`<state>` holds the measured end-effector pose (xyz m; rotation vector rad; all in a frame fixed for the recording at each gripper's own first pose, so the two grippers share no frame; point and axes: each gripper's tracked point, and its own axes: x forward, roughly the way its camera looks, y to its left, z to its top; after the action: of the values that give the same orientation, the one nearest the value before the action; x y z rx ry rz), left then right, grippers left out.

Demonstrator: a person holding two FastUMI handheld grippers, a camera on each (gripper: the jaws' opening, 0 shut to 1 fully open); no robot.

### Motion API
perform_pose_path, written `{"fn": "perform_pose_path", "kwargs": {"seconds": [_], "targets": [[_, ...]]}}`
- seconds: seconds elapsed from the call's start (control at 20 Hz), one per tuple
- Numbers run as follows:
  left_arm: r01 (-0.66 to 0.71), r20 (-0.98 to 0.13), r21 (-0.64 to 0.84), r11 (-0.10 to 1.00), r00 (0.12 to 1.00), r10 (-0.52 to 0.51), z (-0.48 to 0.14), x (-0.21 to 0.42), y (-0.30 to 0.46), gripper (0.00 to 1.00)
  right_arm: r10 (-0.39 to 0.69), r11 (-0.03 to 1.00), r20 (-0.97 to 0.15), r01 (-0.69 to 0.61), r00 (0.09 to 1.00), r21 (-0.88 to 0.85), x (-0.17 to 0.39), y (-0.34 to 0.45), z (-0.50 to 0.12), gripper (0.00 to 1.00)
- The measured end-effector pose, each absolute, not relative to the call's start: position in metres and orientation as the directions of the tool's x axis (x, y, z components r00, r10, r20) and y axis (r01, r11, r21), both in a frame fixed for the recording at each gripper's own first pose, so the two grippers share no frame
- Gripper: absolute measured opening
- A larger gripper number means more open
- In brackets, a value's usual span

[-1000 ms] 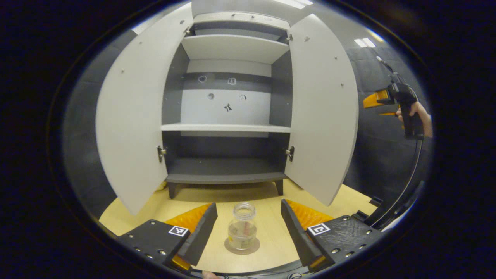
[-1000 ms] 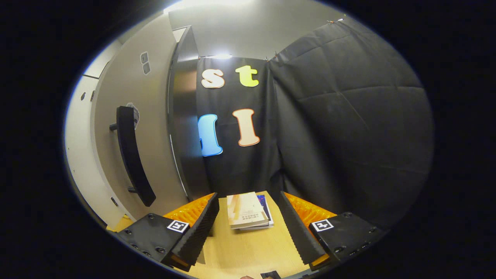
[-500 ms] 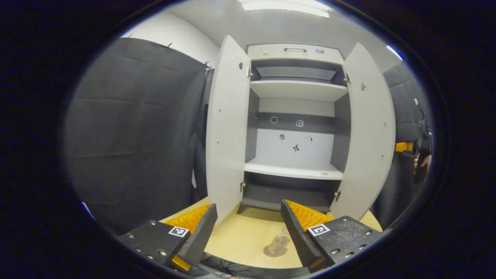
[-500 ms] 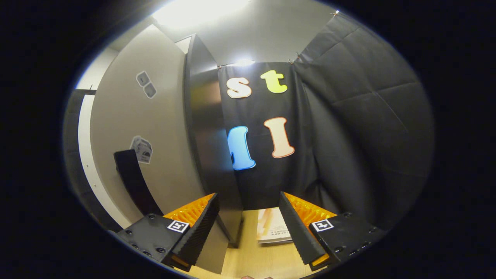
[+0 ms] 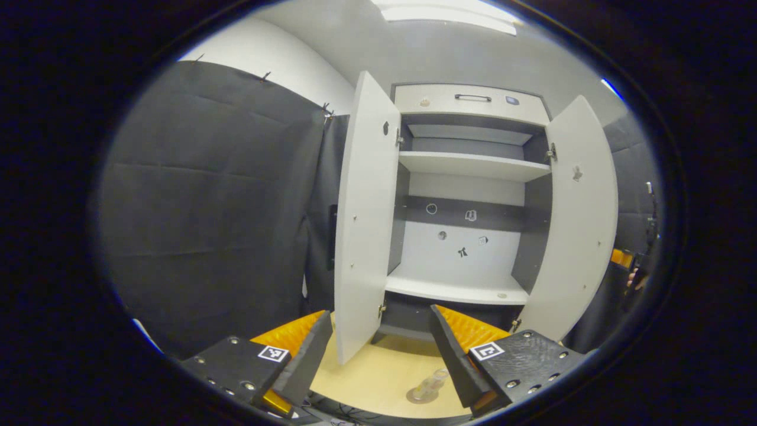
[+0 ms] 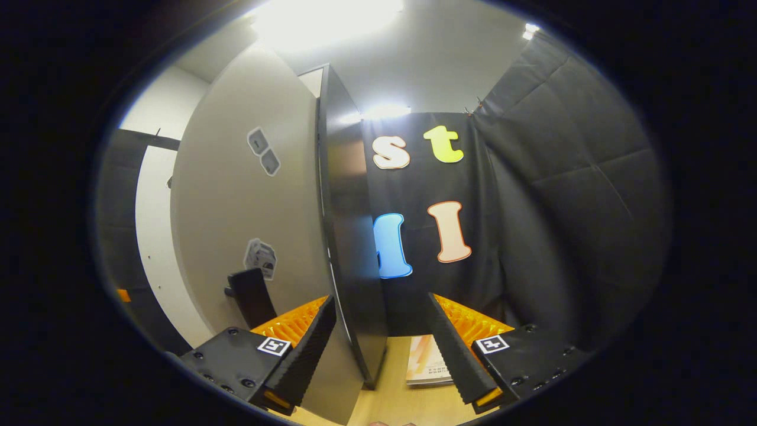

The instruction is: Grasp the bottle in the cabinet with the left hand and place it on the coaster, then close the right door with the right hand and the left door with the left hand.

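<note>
Left gripper (image 5: 378, 349): jaws spread wide, holding nothing, above the near edge of the pale wooden table (image 5: 378, 378).
Bottle: small clear glass bottle (image 5: 433, 381) stands on the round brown coaster (image 5: 421, 395), on the table near the tall grey cabinet (image 5: 467, 236).
Cabinet doors: left grey door (image 5: 364, 219) and right grey door (image 5: 576, 225) both stand open.
Right gripper (image 6: 381, 349): released, jaws apart either side of the right door's dark edge, touching neither face; black bar handle (image 6: 251, 296) just left.
Table, far right: stacked books (image 6: 427, 364).

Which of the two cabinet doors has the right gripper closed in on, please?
The right door: right gripper straddles its edge beside the black handle; the left door stands alone.
</note>
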<state>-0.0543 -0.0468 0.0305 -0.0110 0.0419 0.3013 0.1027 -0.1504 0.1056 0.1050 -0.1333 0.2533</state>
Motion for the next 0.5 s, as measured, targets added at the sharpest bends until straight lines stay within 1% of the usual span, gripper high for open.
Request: {"fn": "perform_pose_path", "kwargs": {"seconds": [0.1, 0.15, 0.3, 0.5], "targets": [[-0.268, -0.038, -0.012, 0.963, 0.963, 0.268, 0.029, -0.042, -0.039, 0.96, 0.231, 0.966, 0.149, -0.245, 0.962, 0.082, 0.097, -0.143, 0.109, 0.97], [-0.257, -0.032, -0.022, 0.966, 0.966, 0.256, 0.029, -0.038, -0.034, 0.96, 0.216, 0.970, 0.138, -0.228, 0.967, 0.080, 0.096, -0.140, 0.106, 0.98], [-0.219, -0.031, -0.058, 0.974, 0.976, 0.217, 0.021, -0.032, -0.019, 0.96, 0.147, 0.985, 0.138, -0.158, 0.979, 0.065, 0.089, -0.141, 0.110, 0.96], [-0.201, -0.046, -0.070, 0.977, 0.979, 0.198, 0.011, -0.030, 0.007, 0.95, 0.117, 0.992, 0.151, -0.124, 0.982, 0.036, 0.078, -0.125, 0.113, 0.97]]}}
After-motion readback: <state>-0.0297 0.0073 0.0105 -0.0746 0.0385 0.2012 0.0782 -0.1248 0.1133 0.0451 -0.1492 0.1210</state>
